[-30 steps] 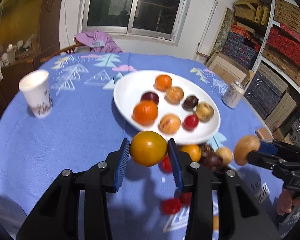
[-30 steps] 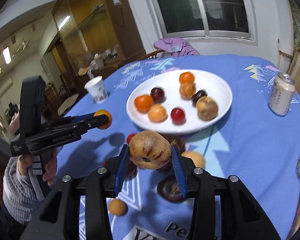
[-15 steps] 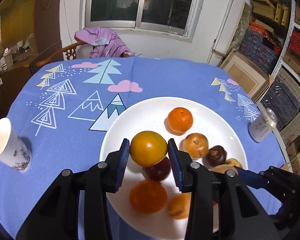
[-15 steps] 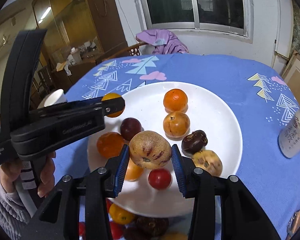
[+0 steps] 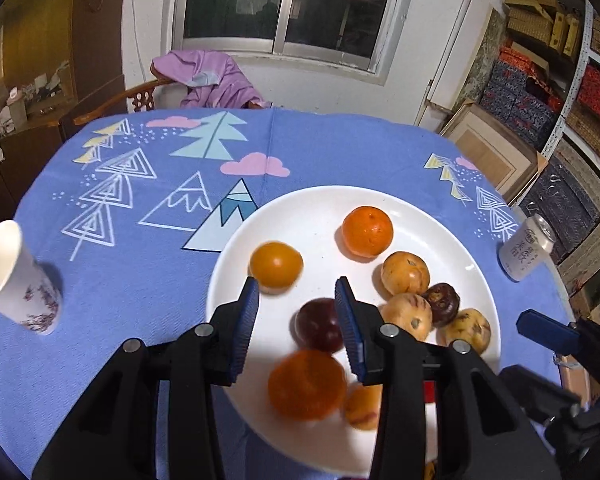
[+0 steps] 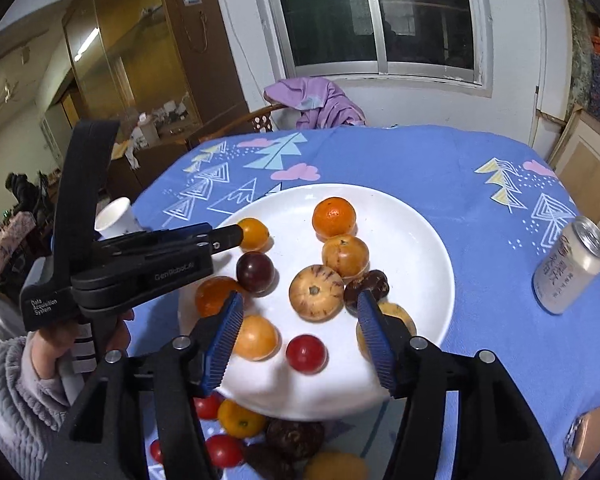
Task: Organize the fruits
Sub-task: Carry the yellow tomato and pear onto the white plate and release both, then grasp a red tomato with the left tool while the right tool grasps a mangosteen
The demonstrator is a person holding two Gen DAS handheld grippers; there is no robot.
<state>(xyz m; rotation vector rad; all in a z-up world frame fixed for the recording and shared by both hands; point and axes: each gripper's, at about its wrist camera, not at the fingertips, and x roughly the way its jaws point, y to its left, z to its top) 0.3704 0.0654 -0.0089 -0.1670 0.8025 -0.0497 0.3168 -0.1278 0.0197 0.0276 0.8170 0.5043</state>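
Left gripper: fingers spread, holding nothing. Yellow-orange fruit sits on the plate just past the left fingertip, touching or nearly touching it; cannot tell which. Dark plum lies between and below the two fingers. Blurred orange nearer the camera, under the fingers.

Right gripper: fingers wide apart, nothing in them. Speckled round fruit rests on the plate between the fingertips, clear of both pads. Red tomato lies below it, inside the gap. Dark brown fruit touches the right finger's tip region.

Step in hand, by my reading: release and withdraw from the plate. To do it well, keep both sets of fingers apart and lift straight back and up, so no pad brushes a round fruit and sets it rolling. The left fingertip close to the yellow-orange fruit is the risk.

Beyond the fingers: tangerine at the plate's far side. Loose fruit lies on the bench beneath the right gripper, off the plate's near rim, not yet gathered. Paper cup far to the left; drink can well to the right.
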